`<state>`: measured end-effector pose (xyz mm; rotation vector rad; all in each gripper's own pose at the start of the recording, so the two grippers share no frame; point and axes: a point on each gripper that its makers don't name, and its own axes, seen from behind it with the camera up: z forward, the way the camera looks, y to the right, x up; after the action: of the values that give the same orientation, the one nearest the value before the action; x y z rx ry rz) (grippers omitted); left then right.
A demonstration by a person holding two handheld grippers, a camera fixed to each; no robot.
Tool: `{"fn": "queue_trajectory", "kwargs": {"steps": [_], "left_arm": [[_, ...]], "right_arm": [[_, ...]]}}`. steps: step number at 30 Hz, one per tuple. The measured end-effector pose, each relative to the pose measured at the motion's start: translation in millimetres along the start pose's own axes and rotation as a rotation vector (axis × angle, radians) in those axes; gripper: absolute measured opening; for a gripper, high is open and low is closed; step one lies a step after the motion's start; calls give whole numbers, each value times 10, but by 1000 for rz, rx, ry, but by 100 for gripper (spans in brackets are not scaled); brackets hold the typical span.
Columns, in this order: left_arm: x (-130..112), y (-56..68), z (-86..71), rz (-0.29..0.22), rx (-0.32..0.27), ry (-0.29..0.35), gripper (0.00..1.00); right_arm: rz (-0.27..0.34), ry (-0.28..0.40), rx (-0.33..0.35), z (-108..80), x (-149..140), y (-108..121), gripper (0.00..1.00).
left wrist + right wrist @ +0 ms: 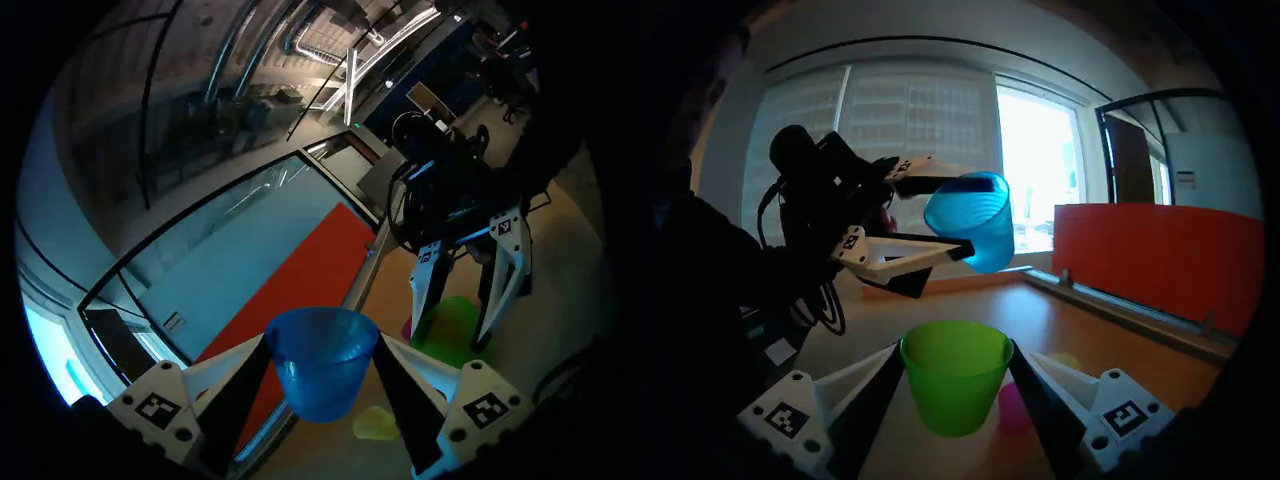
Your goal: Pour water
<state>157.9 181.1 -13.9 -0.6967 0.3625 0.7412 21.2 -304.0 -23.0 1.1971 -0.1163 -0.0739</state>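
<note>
The left tool was closed on a blue cup, 1 finger pressed to each side of its wall just below the rim. In the right gripper view that cup hung in the air, well above the tabletop and on the far side of the green cup, and it leaned off upright. No stream left its lip, and whether it held any water could not be told.

The right tool gripped the green cup the same way, with 2 fingers against opposite sides. That cup stood upright with its mouth open to the top, held low and near over the wood. A small pink thing lay on the tabletop just behind it, and a small yellow thing lay near in the left gripper view. An orange panel ran along the far right edge.

This looked like the moment just ahead of the pour: both cups were in hand, the source was raised, and the receiver waited. The next move seemed to call for bringing the blue cup's lip over the green cup's mouth and closer down to it, then tipping slowly, while the right tool kept its cup level and steady.
</note>
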Motion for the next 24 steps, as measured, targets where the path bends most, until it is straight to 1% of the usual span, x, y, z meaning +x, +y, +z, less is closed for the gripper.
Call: {"fn": "queue_trajectory", "kwargs": {"steps": [8,18,24], "left_arm": [[5,2,20,58,3,-1,86],[-1,33,61,114,0,5,86],[1,18,80,151,7,2,86]], "right_arm": [[6,5,8,26,-2,-6,93],[4,4,15,61,1,-4,93],[1,3,16,74,14,-10,93]]}}
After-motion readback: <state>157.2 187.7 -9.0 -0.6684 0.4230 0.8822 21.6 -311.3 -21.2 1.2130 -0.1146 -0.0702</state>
